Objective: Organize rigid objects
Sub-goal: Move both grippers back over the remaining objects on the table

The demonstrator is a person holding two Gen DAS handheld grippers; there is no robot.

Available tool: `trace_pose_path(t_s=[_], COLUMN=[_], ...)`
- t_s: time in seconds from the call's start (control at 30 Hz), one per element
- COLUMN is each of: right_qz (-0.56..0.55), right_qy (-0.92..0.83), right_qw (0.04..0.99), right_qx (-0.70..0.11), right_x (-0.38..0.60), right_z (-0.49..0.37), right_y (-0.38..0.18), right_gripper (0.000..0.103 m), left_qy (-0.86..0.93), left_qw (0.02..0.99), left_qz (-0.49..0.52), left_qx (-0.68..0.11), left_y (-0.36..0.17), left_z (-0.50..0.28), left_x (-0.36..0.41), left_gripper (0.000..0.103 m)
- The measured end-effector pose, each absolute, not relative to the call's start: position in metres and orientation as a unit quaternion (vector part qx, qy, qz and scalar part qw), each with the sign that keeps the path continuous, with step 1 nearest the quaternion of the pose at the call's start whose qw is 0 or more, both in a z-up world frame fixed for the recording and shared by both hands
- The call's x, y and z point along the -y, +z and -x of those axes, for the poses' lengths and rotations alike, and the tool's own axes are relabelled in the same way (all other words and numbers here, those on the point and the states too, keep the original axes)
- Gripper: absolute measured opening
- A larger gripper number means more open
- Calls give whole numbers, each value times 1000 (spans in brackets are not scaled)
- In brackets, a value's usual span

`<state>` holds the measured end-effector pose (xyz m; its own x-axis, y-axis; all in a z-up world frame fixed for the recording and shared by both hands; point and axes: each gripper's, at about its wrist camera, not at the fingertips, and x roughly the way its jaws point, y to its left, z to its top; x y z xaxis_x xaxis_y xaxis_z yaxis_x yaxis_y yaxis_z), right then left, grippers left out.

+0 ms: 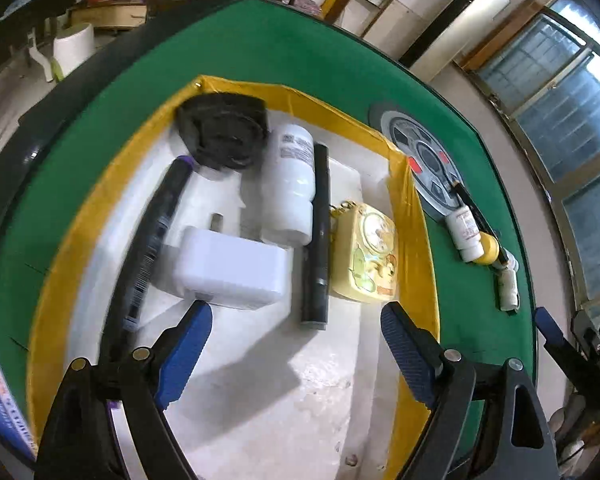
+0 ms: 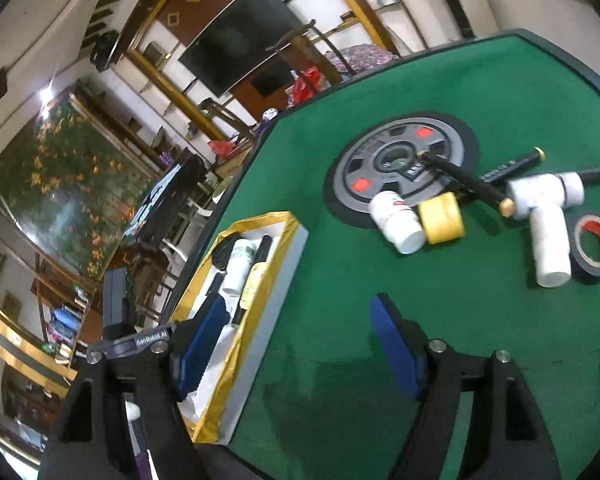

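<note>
The sorting stood roughly half done, by my assessment. Inside the shallow white box with the yellow taped rim (image 1: 416, 216) lay a black round lidded item (image 1: 224, 136), a white cylindrical plastic bottle (image 1: 290, 184), a long dark marker with a purple end (image 1: 156, 236), a white plug adapter (image 1: 232, 270), a slim black tube (image 1: 318, 232) and a pale yellow printed tin (image 1: 366, 254), set side by side with the bottle touching the tube. Still loose on the green felt tabletop (image 2: 380, 272), beside and partly on a grey round disc with red squares (image 2: 400, 164), were a small white bottle with a red label (image 2: 396, 220), a yellow tape roll (image 2: 440, 218) touching that bottle, a black stick with a tan tip (image 2: 468, 182), a white T-shaped plastic fitting (image 2: 548, 220), a black tape roll with a red core (image 2: 592, 244) and a further dark pen (image 2: 508, 166). The left gripper (image 1: 296, 338) hung over the near part of the box, its jaws spread wide and empty, one pad just beside the adapter. The right gripper (image 2: 300, 340) was likewise released and carried nothing, straddling the box's outer wall. The loose group lay well apart from it, up and to the right in the right wrist view, so the next pick appeared to call for a reach across bare felt.
</note>
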<state>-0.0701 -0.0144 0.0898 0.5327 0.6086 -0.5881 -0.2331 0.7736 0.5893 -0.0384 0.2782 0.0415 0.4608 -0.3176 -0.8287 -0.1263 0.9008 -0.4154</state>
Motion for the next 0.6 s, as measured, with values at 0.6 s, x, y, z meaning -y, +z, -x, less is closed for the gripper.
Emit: trace_pose_path(t_s=[0.6], right_qz=[-226], right_qy=[13], right_qw=[922], right_qx=[-316], right_x=[163], right_z=[61], right_y=[83], right_gripper=[103], left_qy=[-191], left_qw=[890], left_qz=[97], left_qx=[-402], left_y=[129], left_z=[46], left_x=[-114], left_gripper=[102])
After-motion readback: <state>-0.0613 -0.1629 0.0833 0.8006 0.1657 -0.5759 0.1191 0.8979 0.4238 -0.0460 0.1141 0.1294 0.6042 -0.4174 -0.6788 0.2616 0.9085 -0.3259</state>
